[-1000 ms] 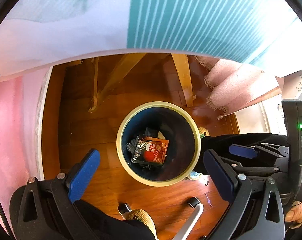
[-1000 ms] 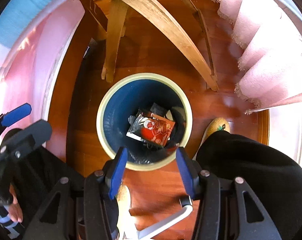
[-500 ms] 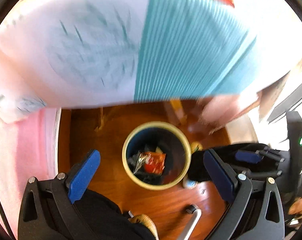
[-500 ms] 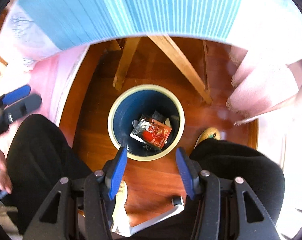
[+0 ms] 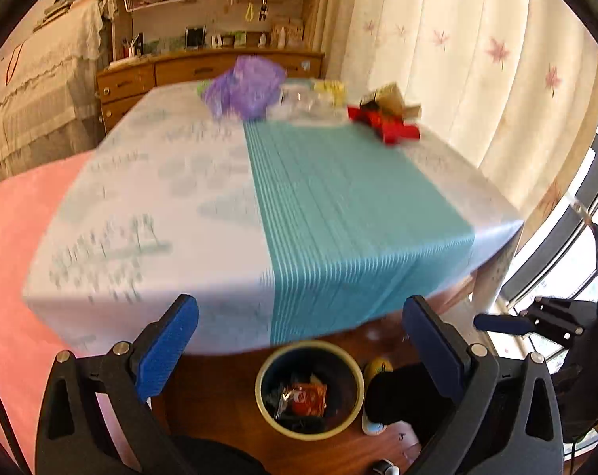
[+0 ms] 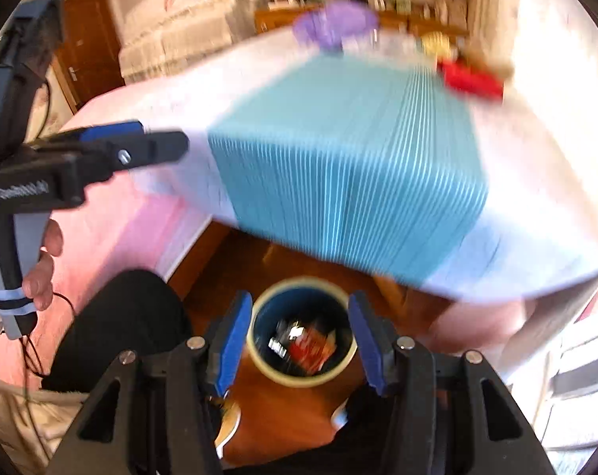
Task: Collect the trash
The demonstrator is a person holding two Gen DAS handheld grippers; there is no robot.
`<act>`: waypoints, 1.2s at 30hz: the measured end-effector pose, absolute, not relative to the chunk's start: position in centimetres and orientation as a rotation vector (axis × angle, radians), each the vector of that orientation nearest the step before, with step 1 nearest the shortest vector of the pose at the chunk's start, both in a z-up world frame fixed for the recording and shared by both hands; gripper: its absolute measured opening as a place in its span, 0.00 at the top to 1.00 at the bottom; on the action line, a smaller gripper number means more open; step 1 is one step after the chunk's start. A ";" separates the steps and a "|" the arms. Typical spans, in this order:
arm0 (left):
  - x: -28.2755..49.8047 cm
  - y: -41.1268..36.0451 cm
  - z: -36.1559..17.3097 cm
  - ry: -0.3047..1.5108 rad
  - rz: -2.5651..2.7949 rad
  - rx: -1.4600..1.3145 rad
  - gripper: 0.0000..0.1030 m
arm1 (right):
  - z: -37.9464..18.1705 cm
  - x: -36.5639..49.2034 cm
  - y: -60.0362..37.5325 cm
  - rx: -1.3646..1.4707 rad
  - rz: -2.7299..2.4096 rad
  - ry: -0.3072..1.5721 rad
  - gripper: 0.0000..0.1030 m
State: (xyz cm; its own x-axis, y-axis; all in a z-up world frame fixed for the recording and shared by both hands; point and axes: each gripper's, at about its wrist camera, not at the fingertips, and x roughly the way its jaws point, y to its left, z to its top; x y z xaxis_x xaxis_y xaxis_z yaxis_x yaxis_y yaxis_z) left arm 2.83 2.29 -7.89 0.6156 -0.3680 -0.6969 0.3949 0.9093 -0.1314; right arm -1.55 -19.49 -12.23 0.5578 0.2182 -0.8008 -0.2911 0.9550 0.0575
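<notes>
The tablecloth is white with a teal striped band down the middle. A purple bag and a red wrapper lie on it. The bin is dark blue inside with a pale yellow rim. The floor is brown wood.

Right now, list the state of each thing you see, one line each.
Left tongs: open, empty.
Right tongs: open, empty.
Bin: upright on the floor, holds wrappers.
Red wrapper: inside the bin, on top.
Purple bag: crumpled, on the far end of the table.
Red scrap: on the table, not yet collected.
Tablecloth: spread flat, near end bare.
</notes>
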 end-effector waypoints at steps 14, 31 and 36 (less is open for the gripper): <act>13.5 1.5 -4.1 0.795 -0.318 0.106 0.01 | -4.8 10.6 -23.3 -0.021 0.210 0.815 0.50; 24.5 -9.5 -5.4 0.910 -0.468 0.034 0.01 | -4.3 24.6 -34.3 -0.033 -0.001 0.832 0.41; 26.4 -11.6 -5.4 0.914 -0.453 0.021 0.03 | -5.2 26.8 -33.3 -0.161 0.026 0.822 0.41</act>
